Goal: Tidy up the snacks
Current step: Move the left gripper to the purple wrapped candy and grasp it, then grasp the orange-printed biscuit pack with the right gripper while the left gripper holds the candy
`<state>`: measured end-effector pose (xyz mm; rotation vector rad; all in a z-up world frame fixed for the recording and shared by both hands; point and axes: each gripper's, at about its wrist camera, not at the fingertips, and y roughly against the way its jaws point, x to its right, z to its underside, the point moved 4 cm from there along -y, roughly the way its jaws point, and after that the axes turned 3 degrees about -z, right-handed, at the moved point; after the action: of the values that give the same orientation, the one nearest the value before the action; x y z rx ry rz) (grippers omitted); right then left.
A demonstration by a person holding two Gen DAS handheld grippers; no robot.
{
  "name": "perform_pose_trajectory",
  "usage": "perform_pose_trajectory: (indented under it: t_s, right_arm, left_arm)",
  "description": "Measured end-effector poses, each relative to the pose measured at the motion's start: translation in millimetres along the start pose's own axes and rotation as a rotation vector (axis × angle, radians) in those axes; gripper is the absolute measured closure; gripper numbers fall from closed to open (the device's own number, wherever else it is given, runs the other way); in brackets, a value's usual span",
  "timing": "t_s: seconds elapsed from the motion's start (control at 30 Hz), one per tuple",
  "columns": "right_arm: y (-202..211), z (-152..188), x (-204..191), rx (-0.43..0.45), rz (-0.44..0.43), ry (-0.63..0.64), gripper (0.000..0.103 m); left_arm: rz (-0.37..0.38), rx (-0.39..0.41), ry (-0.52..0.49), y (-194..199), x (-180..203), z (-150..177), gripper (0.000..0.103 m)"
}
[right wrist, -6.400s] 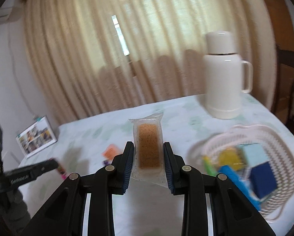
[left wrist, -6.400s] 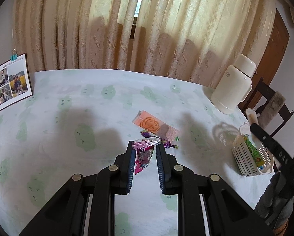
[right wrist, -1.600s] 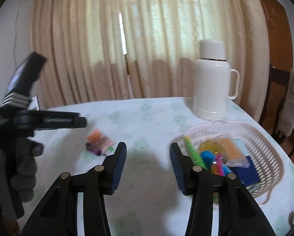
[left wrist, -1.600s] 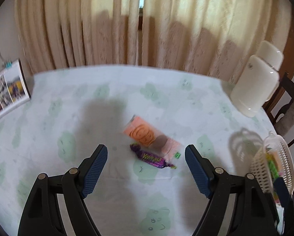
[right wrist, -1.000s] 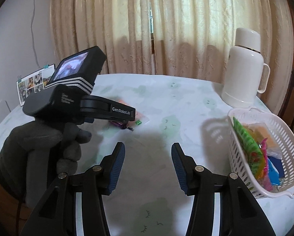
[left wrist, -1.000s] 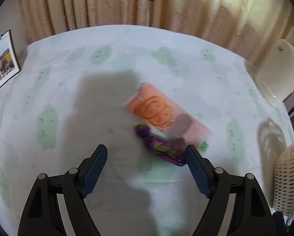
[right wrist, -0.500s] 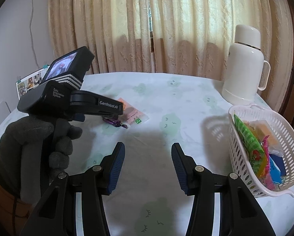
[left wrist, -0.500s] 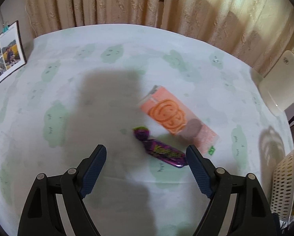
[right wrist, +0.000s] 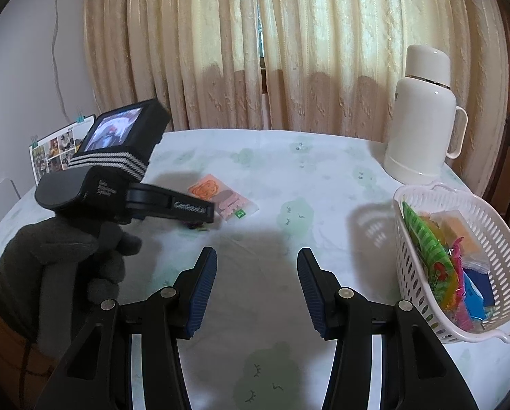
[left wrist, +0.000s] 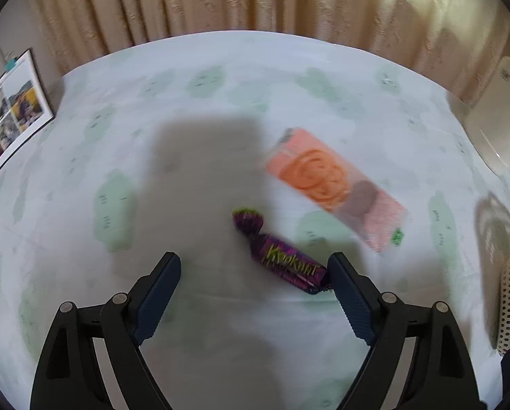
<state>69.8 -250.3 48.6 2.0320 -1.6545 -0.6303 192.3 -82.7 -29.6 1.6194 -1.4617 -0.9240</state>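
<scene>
The left gripper (left wrist: 253, 271) hangs over the table (left wrist: 193, 68) with fingers spread wide. The purple candy (left wrist: 282, 259) lies slantwise between them, its near end touching or just beside the right-hand finger (left wrist: 348, 294). Beyond it lies the orange packet (left wrist: 333, 184). The right gripper (right wrist: 256, 280) is also wide and empty, left of the basket (right wrist: 422, 321).

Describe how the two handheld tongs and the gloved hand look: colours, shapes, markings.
Both tongs, left tongs and right tongs, have black angular linkage arms with silver rivets and ribbed dark-blue finger pads. From the right wrist view, the left unit's black body carries white "GenRobot.AI" lettering, a white-striped block and a small lit screen. A dark grey knit glove covers the left hand; a brown sleeve shows at the wrist.
</scene>
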Motion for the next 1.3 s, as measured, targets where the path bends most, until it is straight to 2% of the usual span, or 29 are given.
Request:
perform_pose_trajectory:
  t_s: [0.17,0.27,0.47,0.53,0.6,0.67,0.87,1.3]
  right_arm:
    - [-1,0,-1,0.000,-0.004,0.007,0.052]
    - [-2,2,-2,-0.007,-0.003,0.014,0.052]
    - [-4,3,-3,-0.012,-0.001,0.017,0.052]
    - [-5,3,-2,-0.013,0.000,0.017,0.052]
    - [-5,3,-2,-0.015,0.000,0.017,0.053]
    - [-4,3,-2,-0.013,-0.001,0.016,0.052]
    - [-5,3,-2,-0.014,-0.001,0.015,0.052]
    - [-15,10,0,-0.042,-0.028,0.009,0.052]
  left_arm:
    - [0.006,-0.032,0.090,-3,-26,-2,0.020]
    - [0.022,-0.036,0.097,-2,-28,-3,0.025]
    - [0.010,-0.026,0.094,-3,-27,-3,0.026]
    - [-0.014,-0.010,0.080,-3,-24,-4,0.034]
    - [-0.030,0.014,0.061,0,-21,-3,0.054]
    - [-0.025,0.027,0.044,2,-19,-4,0.065]
    - [0.020,0.046,0.027,13,-18,-7,0.066]
    - [0.119,0.123,0.095,64,-37,-23,0.066]
